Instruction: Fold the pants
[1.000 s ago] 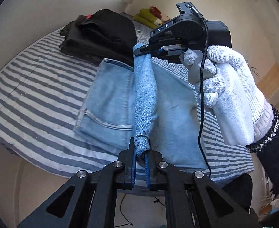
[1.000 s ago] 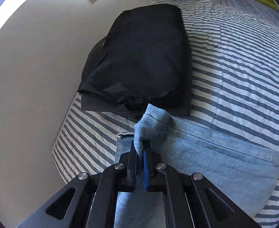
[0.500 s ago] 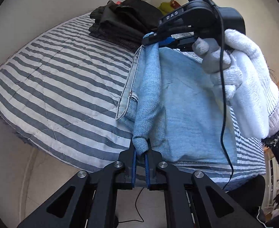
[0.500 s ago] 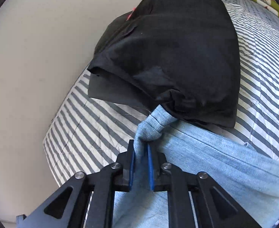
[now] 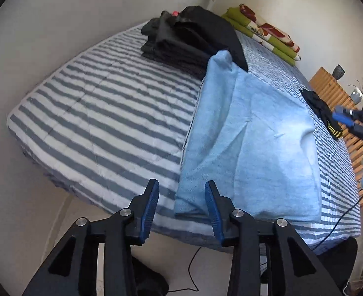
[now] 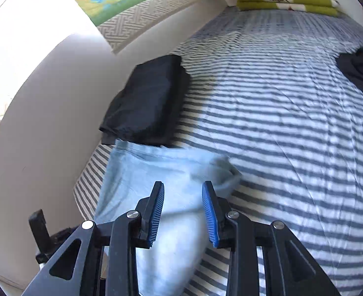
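light blue jeans (image 5: pixel 253 143) lie folded on the striped bed (image 5: pixel 102 113), far end touching the black clothes pile (image 5: pixel 193 42), left gripper (image 5: pixel 181 207) and right gripper (image 6: pixel 182 209) both opening and empty, risk: loose top layer could slide open.

walls: plain pale (image 5: pixel 45 37) | bed: blue-white striped cover (image 5: pixel 107 113) | right side: wooden slatted furniture (image 5: pixel 329 83) | light: bright daylight, left (image 6: pixel 21 37)

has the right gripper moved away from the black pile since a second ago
Yes. The right gripper has swung from beside the black clothes stack to the far right edge of the left wrist view, jaws opening, nothing between them.
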`<state>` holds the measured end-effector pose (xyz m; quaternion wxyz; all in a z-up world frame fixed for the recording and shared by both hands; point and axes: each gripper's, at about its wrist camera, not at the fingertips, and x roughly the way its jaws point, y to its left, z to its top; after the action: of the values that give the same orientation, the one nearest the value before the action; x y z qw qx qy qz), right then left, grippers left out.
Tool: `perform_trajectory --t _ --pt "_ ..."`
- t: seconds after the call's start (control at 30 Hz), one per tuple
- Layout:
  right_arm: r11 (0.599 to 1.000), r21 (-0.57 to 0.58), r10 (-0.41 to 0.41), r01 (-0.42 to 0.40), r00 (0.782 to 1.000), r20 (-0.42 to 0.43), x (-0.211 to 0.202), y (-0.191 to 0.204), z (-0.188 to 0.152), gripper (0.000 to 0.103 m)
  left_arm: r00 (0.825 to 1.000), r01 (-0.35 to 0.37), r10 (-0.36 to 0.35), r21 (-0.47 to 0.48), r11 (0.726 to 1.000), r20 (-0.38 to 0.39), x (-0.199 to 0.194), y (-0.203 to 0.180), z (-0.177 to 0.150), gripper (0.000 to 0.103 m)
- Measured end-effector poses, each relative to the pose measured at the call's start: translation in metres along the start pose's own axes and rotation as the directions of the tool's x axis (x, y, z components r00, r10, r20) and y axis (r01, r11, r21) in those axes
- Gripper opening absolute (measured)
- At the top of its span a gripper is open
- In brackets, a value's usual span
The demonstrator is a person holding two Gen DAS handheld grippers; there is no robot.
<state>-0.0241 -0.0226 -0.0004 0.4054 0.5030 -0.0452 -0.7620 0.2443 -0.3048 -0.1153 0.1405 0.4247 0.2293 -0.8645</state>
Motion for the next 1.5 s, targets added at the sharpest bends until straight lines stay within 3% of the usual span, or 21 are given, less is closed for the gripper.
perform_trajectory --t 0.1,0.23,0.33,0.4,0.5,0.67,0.8,0.93,1.03,1.17,1.27,1.33,1.37,1.5 --pt "0.998 0.058 0.027 -0.024 0.999 -0.042 0.007 -0.023 -0.028 0.031 1.000 -0.006 0.005 0.073 0.997 0.013 0.014 -0.028 0.017 0.041" --pt "0.996 0.053 0.072 -0.065 0.989 -0.131 0.031 -0.004 -0.072 0.031 0.997 -0.034 0.042 0.126 0.991 -0.065 0.052 -0.045 0.022 0.041" --pt "0.999 0.002 0.047 -0.048 0.980 -0.195 0.051 0.004 -0.105 0.031 0.993 -0.085 0.097 0.159 0.984 -0.071 0.063 -0.046 0.023 0.042" --pt "0.998 -0.006 0.068 -0.070 0.983 -0.171 0.049 -0.001 -0.116 0.031 0.987 -0.131 0.146 0.184 0.974 -0.070 0.052 -0.053 0.029 0.038" --pt "0.995 0.011 0.096 -0.095 0.985 -0.141 0.038 -0.012 -0.120 0.031 0.992 -0.091 0.111 0.276 0.957 -0.057 0.030 -0.085 0.048 0.038" --pt "0.994 -0.099 0.032 -0.041 0.995 -0.094 0.030 -0.008 -0.126 0.036 0.992 -0.074 0.118 0.552 0.830 -0.044 0.036 -0.189 0.084 0.046" --pt "0.977 -0.212 -0.050 0.036 0.997 -0.063 0.024 0.007 -0.135 0.036 0.983 -0.040 0.156 0.734 0.678 -0.091 0.071 -0.273 0.108 0.047" --pt "0.973 -0.226 -0.070 0.055 0.996 -0.055 0.032 0.010 -0.139 0.036 0.965 -0.055 0.243 0.835 0.547 -0.095 0.112 -0.336 0.116 0.046" --pt "0.974 -0.221 -0.057 0.042 0.996 -0.062 0.040 0.009 -0.142 0.036 0.950 -0.015 0.275 0.862 0.507 -0.146 0.138 -0.357 0.116 0.030" --pt "0.977 -0.212 -0.039 0.021 0.996 -0.082 0.042 0.004 -0.142 0.036 0.931 0.004 0.333 0.919 0.394 -0.147 0.151 -0.373 0.095 0.027" --pt "0.976 -0.216 -0.038 0.017 0.995 -0.091 0.040 0.006 -0.144 0.036 0.922 0.032 0.351 0.937 0.347 -0.161 0.159 -0.385 0.087 0.026" --pt "0.972 -0.232 -0.043 0.023 0.996 -0.083 0.040 0.007 -0.145 0.036 0.908 0.019 0.389 0.944 0.329 -0.154 0.166 -0.385 0.086 0.016" --pt "0.972 -0.232 -0.043 0.023 0.996 -0.082 0.039 0.007 -0.145 0.036 0.901 0.026 0.399 0.942 0.336 -0.168 0.173 -0.384 0.087 0.008" --pt "0.972 -0.234 -0.041 0.021 0.996 -0.080 0.039 0.007 -0.145 0.036 0.898 0.027 0.400 0.931 0.364 -0.182 0.179 -0.384 0.091 0.002"
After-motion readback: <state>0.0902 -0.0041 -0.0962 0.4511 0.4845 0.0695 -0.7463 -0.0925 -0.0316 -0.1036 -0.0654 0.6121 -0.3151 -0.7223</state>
